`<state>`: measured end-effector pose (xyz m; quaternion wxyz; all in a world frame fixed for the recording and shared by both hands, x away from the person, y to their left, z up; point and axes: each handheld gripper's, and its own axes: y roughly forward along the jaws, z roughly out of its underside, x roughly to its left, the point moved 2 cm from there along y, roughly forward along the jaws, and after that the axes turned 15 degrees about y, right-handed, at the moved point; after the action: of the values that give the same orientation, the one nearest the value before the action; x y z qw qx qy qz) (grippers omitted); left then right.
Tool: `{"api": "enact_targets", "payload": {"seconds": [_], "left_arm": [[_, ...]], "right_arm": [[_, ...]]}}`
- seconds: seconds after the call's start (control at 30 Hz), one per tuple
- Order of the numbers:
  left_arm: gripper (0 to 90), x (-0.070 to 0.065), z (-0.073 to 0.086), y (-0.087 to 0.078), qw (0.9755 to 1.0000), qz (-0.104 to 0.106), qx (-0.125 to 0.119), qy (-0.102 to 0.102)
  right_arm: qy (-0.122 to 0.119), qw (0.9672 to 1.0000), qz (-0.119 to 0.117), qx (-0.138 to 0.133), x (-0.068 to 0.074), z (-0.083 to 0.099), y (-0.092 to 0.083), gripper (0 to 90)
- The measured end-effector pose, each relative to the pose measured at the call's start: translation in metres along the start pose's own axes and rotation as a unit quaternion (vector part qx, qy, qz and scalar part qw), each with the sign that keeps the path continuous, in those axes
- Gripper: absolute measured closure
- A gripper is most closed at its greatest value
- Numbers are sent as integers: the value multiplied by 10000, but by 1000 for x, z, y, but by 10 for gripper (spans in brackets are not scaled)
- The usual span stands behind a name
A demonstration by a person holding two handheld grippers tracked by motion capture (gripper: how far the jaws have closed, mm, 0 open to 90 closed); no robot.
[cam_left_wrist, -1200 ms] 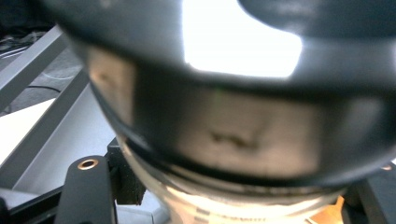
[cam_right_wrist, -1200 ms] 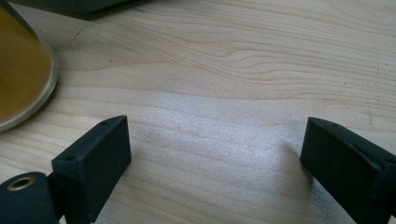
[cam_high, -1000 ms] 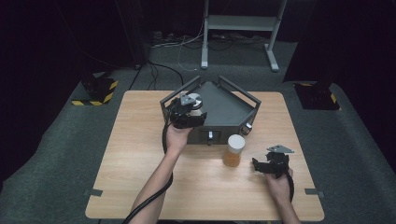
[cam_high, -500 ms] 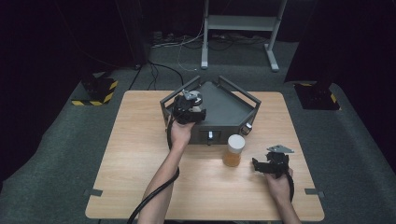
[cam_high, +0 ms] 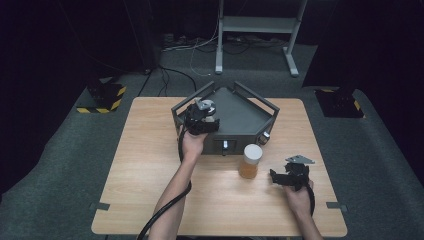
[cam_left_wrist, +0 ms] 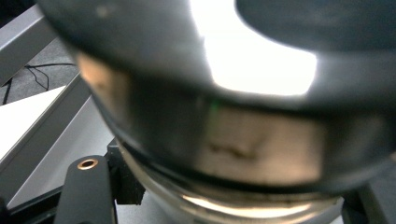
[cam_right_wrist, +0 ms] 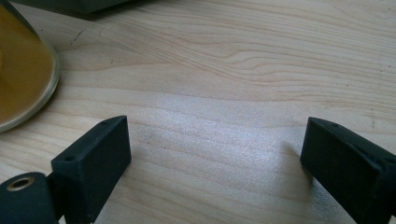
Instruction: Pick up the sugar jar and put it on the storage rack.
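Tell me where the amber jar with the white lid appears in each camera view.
High view: the amber jar with the white lid stands on the light wooden table, right of centre, just in front of the dark grey angular metal box.
Left gripper view: I cannot pick it out; the close-up is blurred.
Right gripper view: its amber side sits at the left edge.
Shared landmark: the table.

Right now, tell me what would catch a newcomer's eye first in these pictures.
The dark grey five-sided tray with raised rails at the far middle of the wooden table draws the eye, with the left gripper over its left corner, shut on a dark round object that looms blurred in the left gripper view. In front of the tray stands an amber jar with a white lid, and to its right the right gripper rests with jaws open.
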<state>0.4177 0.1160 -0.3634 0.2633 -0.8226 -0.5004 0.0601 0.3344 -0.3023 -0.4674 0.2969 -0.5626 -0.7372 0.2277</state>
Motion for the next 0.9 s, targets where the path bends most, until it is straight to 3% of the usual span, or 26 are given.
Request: {"api": "enact_targets", "payload": {"seconds": [0.17,0.2,0.23,0.4,0.47,0.5,0.53,0.57,0.6,0.67,0.73,0.77,0.8,0.83,0.9], "left_arm": [[311,0,0,0,10000,1,-17,-15],[310,3,-2,-1,9999,46,87,105],[310,-1,1,1,10000,-14,-51,-49],[309,-1,0,1,10000,-3,-23,-31],[277,-13,8,10,9983,-227,-350,-407],[196,-16,10,12,9975,-291,-410,-489],[159,-14,10,11,9980,-265,-371,-444],[133,-19,14,14,9960,-355,-536,-621],[104,-5,7,5,9995,-143,-134,-239],[59,7,1,-3,9996,36,232,163],[37,11,1,-6,9994,66,252,207],[31,16,-2,-10,9984,149,392,370],[25,17,0,-12,9986,167,366,355],[19,-12,22,4,9910,-176,-732,-1110],[8,-14,25,2,9890,-191,-822,-1213]], "right_arm": [[0,10000,0,1,0,0,0,80],[-1,10000,-1,0,0,0,0,80],[3,10000,3,3,0,0,0,80],[3,10000,2,2,0,0,0,80],[-1,10000,-1,0,0,0,0,80],[3,10000,2,2,0,0,0,80],[-1,10000,-1,0,0,0,0,80],[4,10000,2,3,0,0,0,80],[0,10000,-1,0,0,0,0,80],[0,10000,-1,0,0,0,0,81],[0,10000,0,0,0,0,0,80],[3,10000,2,2,0,0,0,80],[1,10000,0,0,0,0,0,80],[3,10000,2,2,0,0,0,80],[4,10000,2,1,0,0,0,80]]}}
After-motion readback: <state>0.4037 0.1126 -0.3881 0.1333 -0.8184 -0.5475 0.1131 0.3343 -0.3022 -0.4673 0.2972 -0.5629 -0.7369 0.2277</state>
